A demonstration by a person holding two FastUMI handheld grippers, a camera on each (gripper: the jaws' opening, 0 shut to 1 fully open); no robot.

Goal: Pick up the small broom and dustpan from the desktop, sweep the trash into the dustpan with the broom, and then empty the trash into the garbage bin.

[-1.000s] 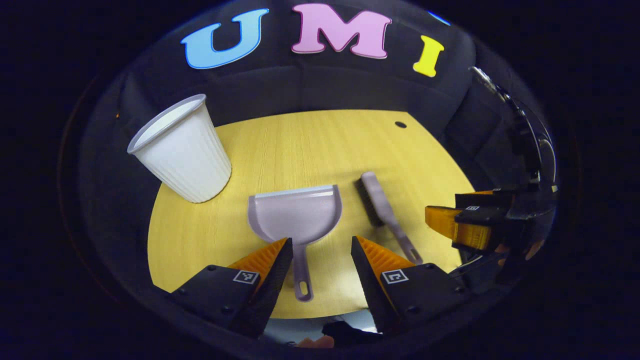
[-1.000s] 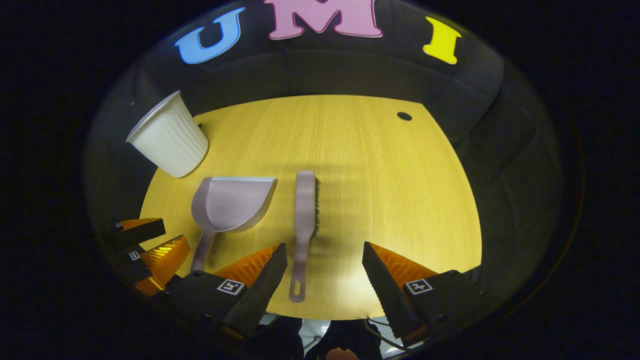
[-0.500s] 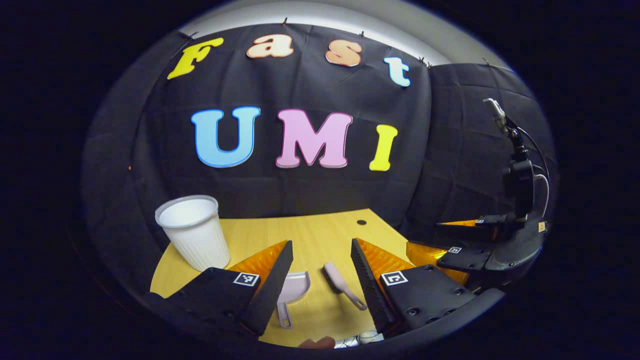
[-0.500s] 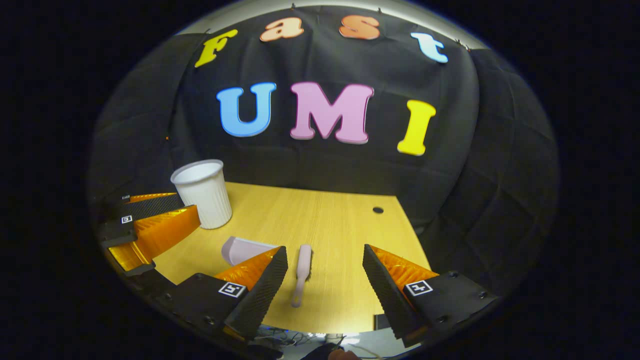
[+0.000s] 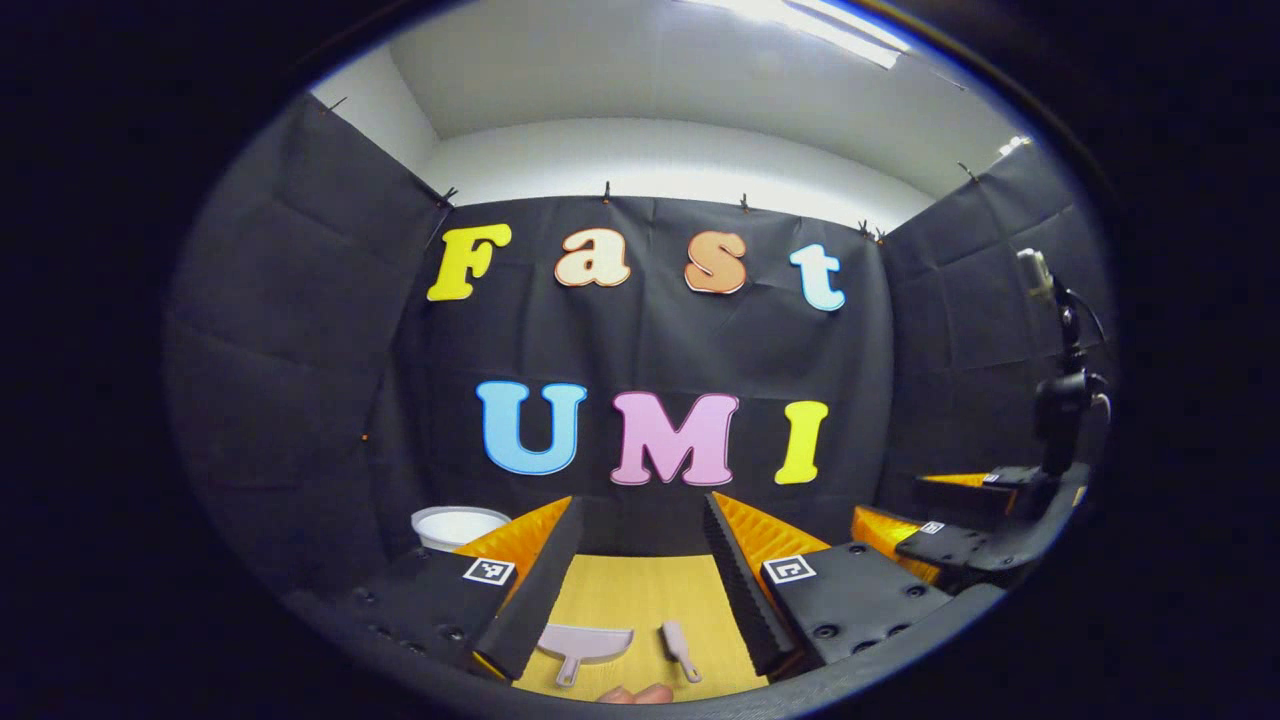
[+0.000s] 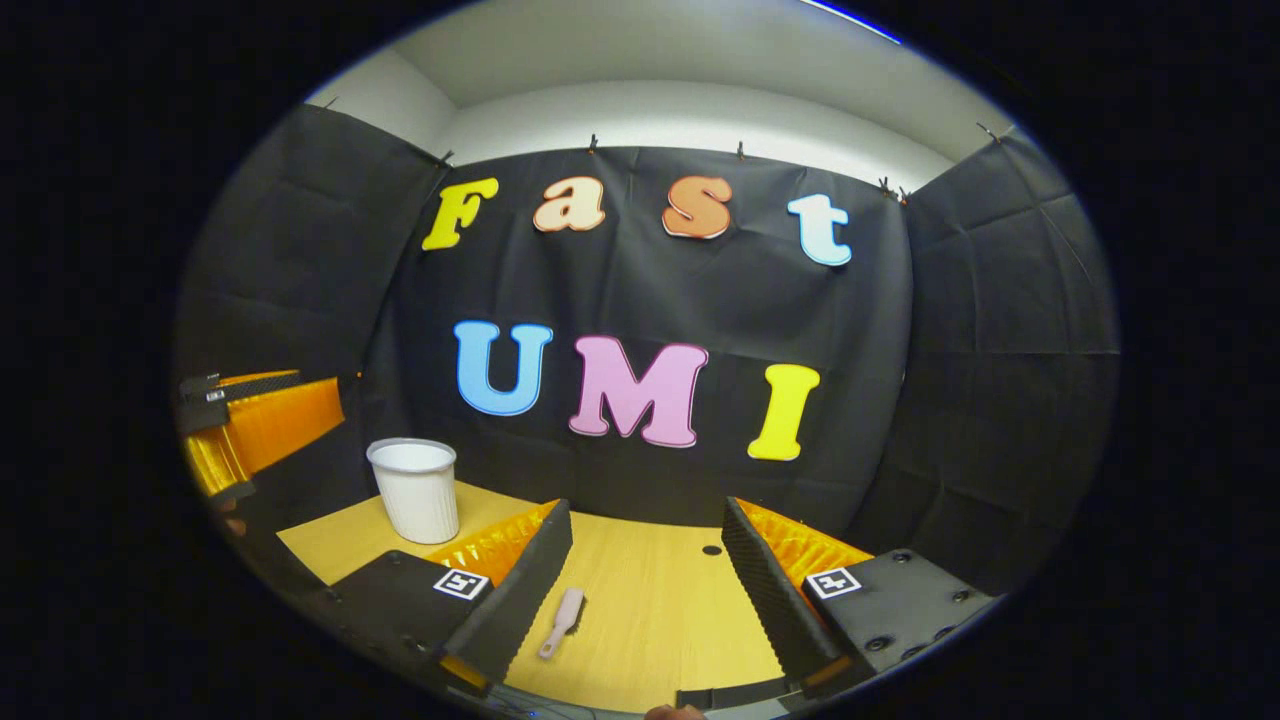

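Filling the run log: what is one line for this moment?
left gripper: open | right gripper: open | dustpan, broom: on desk, untouched

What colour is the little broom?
Pale pinkish-lilac; the little broom shows best in the right gripper view.

- A wooden desktop [image 6: 660,610] with a yellowish grain fills the lower middle of the right gripper view; a small dark round hole [image 6: 711,550] sits near its far edge.
- A white ribbed garbage bin [image 6: 415,490] stands upright on the desktop at the lower left of that view.
- A small pale broom [image 6: 562,620] lies flat at the bottom centre, well apart from the bin.
- In the left gripper view, at the bottom centre, a pale dustpan [image 5: 583,645] lies flat on the desktop just beside the broom, not touching it.
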